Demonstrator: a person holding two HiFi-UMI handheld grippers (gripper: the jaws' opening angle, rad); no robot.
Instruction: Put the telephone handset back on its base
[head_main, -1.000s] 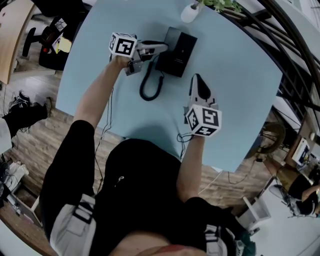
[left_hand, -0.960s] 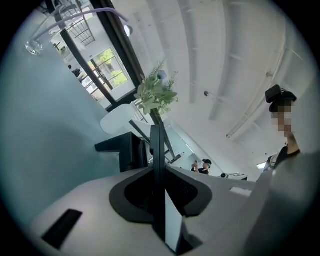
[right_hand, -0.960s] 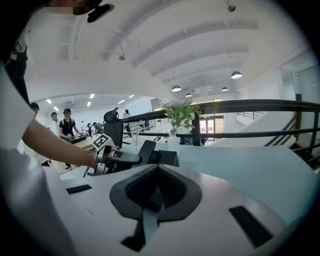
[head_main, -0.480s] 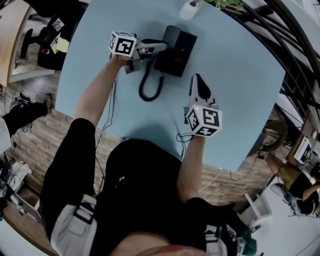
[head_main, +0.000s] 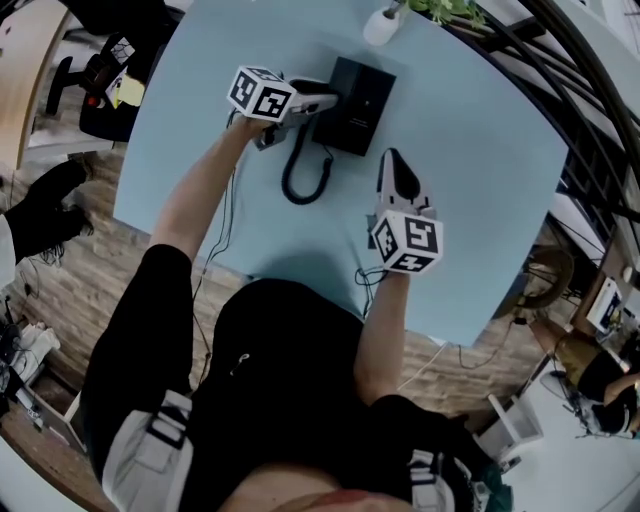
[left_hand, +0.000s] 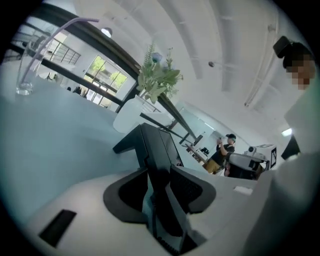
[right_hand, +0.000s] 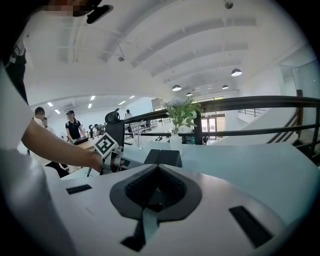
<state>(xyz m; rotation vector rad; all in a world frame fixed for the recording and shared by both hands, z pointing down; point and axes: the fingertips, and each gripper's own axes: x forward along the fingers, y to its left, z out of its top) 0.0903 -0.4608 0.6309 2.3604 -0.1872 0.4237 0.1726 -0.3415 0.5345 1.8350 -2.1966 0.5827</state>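
Standing at the far left of the light blue table (head_main: 480, 200): left gripper (head_main: 330, 98), hand-held, pointing right at the telephone; jaws spread and just now opening, pads clear of the black handset (left_hand: 160, 160) that stands between them. Handset: lying lengthwise along the left side of the base (head_main: 362, 100), touching it; whether it sits fully in the cradle cannot be told. Coiled cord (head_main: 300, 180): black, looping over the table on the near side of the left gripper. Base: black, rectangular, at the far middle of the table. White vase (head_main: 380, 24) with greenery: beyond the base, at the far edge. Right gripper (head_main: 394, 160): near and right of the base, apart from it, jaws pressed together on nothing, pointing toward the far side.
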